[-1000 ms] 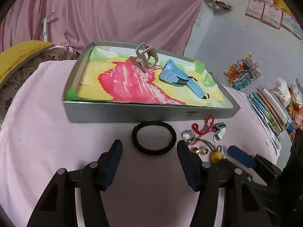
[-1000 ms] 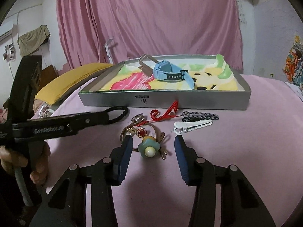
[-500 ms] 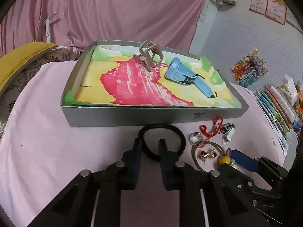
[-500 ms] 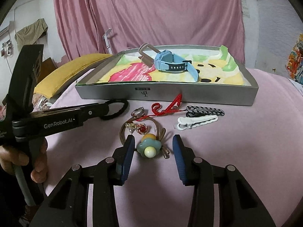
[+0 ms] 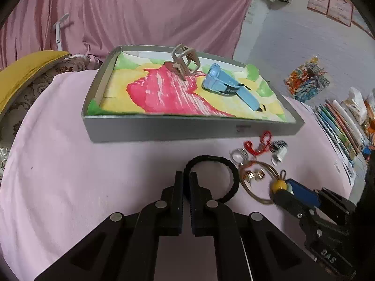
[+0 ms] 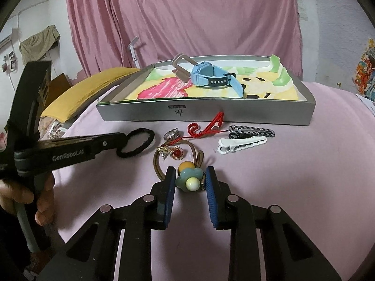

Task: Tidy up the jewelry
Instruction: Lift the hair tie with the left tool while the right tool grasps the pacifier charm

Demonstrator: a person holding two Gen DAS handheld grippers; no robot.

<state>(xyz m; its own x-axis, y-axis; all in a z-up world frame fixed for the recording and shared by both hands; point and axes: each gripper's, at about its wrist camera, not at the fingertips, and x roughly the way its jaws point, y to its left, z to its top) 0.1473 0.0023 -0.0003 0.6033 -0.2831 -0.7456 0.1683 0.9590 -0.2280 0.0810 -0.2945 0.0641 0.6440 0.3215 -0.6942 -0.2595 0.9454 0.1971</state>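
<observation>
My left gripper (image 5: 186, 175) is shut on the near edge of the black hair tie (image 5: 230, 171), which lies on the pink cloth. The right wrist view shows that gripper (image 6: 123, 138) pinching the hair tie (image 6: 150, 138) from the left. My right gripper (image 6: 190, 168) straddles the teal flower charm (image 6: 187, 179) of a brown elastic; its jaws are closing, with a sliver of gap at the right pad. The grey tray (image 6: 234, 114) behind holds a blue watch (image 6: 211, 77) and a beige watch (image 6: 180, 65).
Between the tray and grippers lie a red cord (image 6: 206, 127), a silver ring (image 6: 172, 134), gold and red earrings (image 6: 173, 152), a black-and-white clip (image 6: 253, 131) and a white clip (image 6: 241, 144). A hand (image 6: 42, 201) holds the left gripper. Books (image 5: 339, 126) lie at the right.
The left jaws went from wide open to closed on the black hair tie's rim. The right jaws narrowed around the flower charm. Neither hand shifted much.
</observation>
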